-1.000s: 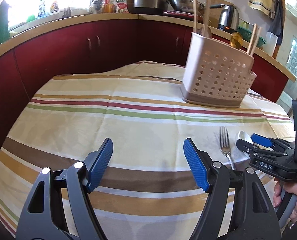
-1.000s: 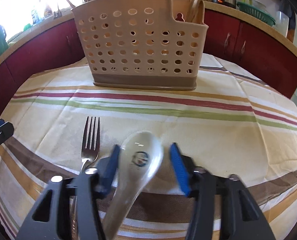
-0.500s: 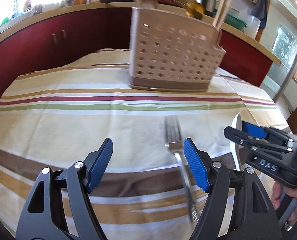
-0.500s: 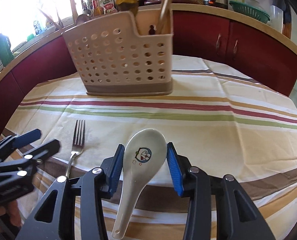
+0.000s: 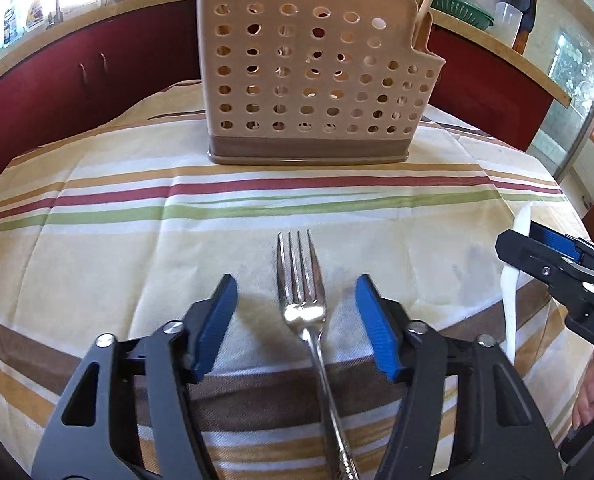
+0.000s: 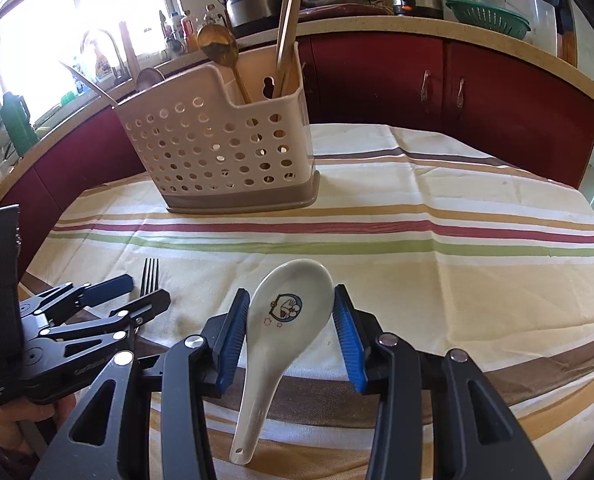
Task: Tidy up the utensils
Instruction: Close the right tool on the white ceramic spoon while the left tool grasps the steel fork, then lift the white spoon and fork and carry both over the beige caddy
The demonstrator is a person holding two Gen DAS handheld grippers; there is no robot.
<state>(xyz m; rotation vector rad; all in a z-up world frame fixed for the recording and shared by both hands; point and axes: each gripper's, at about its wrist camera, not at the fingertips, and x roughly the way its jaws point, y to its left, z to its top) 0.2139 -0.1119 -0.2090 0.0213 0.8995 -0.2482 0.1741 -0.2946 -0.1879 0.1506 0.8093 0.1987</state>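
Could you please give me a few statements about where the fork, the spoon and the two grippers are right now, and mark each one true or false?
1. The silver metal fork lies on the striped tablecloth between the open fingers of the left gripper. True.
2. The white ceramic soup spoon with a cartoon print stands in the beige perforated plastic utensil caddy. False: it sits between the blue pads of the right gripper, in front of the caddy.
3. The caddy holds wooden utensils. True.
4. The left gripper is clamped on the fork. False: there are clear gaps on both sides of the fork.
5. The fork's tines point away from the caddy. False: they point toward it.
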